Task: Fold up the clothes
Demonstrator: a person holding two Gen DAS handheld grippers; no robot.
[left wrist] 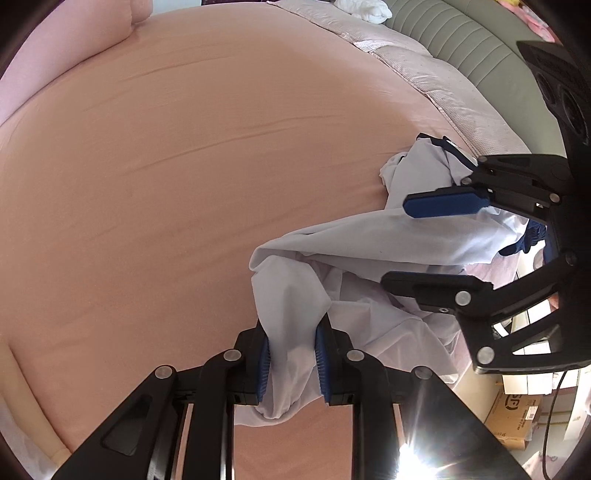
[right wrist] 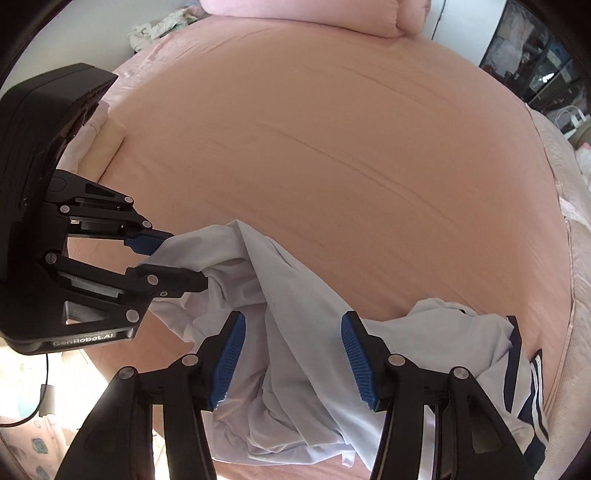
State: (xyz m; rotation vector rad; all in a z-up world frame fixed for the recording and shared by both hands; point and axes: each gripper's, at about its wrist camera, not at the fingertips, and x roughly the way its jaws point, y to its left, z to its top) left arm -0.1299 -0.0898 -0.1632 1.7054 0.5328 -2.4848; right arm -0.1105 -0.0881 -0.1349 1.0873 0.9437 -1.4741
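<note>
A crumpled white garment with navy trim lies on the peach bed sheet near the bed's edge. My left gripper is shut on a bunched corner of it, with cloth squeezed between the blue pads. In the right wrist view the left gripper comes in from the left, pinching the garment at its far end. My right gripper stands wide open over the middle of the cloth, nothing clamped. From the left wrist view the right gripper hovers open above the garment's right part.
A pink rolled duvet lies at the far end of the sheet. A pale quilt and green padded surface border one side. White clothes, a crumpled cloth and a cardboard box sit around.
</note>
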